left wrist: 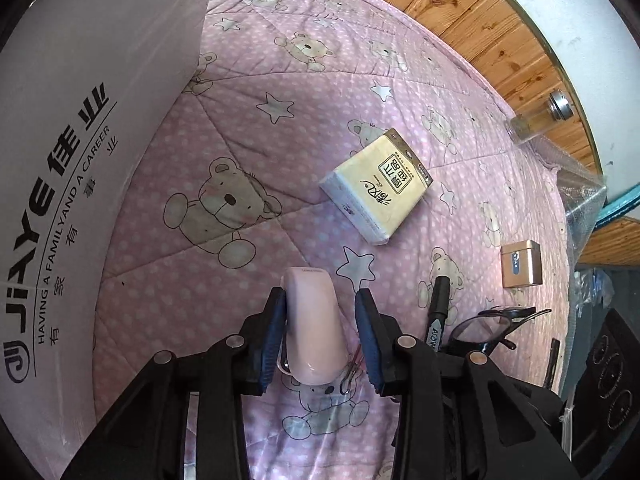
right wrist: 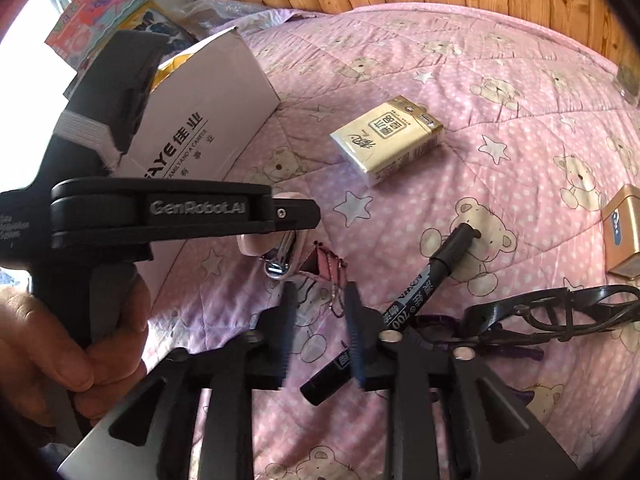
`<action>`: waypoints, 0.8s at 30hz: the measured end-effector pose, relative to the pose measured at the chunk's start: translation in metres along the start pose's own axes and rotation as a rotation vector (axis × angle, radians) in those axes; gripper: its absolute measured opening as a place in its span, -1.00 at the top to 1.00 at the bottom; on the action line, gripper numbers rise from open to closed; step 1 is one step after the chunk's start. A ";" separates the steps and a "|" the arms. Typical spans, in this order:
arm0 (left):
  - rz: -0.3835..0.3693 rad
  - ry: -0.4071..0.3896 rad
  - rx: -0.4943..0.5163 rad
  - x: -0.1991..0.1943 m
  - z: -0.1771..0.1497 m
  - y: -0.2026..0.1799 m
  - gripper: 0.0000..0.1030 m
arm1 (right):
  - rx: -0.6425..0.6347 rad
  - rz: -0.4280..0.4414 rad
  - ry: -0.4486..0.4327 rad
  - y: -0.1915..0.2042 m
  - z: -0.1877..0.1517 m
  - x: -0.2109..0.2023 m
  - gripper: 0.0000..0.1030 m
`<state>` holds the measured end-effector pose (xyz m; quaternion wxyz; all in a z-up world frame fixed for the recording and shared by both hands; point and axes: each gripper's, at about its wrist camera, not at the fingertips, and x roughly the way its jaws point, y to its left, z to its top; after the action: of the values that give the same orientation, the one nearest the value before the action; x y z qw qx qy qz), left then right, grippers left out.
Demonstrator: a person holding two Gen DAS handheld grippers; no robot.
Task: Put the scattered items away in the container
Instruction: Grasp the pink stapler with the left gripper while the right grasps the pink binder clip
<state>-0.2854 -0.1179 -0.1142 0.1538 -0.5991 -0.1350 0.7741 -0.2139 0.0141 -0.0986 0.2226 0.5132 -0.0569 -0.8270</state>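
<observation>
Left wrist view: the left tongs (left wrist: 320, 308) straddle a pink nail clipper case (left wrist: 314, 328) lying on the bed quilt (left wrist: 280, 60). The left pad touches its side, while a gap shows at the right pad, so the tongs are released rather than clamped. A small red cord (left wrist: 352, 364) trails from the case's near end. Just right of the tongs lie a black marker (left wrist: 438, 312) and black glasses (left wrist: 492, 324). Farther out a tissue pack (left wrist: 378, 186) rests flat on the quilt, and a small gold box (left wrist: 521, 264) sits near the bed's right edge. The white cardboard box (left wrist: 88, 140) stands at the left, well apart from the tissue pack.

In the right wrist view, the right tongs (right wrist: 320, 300) hover released above the quilt (right wrist: 460, 80) with nothing between the pads, near the cord (right wrist: 332, 272). The marker (right wrist: 420, 300) lies just to their right, with the glasses (right wrist: 540, 312) beyond it. A hand (right wrist: 80, 344) grips the left tool's handle, beside the cardboard box (right wrist: 200, 112). The tissue pack (right wrist: 386, 138) lies further back.
</observation>
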 end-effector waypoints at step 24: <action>0.127 -0.079 0.213 0.010 -0.020 -0.016 0.43 | 0.046 -0.036 -0.018 -0.021 -0.008 0.010 0.53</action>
<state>-0.2668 -0.0982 -0.1219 0.1618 -0.5557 -0.0200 0.8152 -0.2169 0.0298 -0.1178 0.1954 0.5115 -0.0689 -0.8340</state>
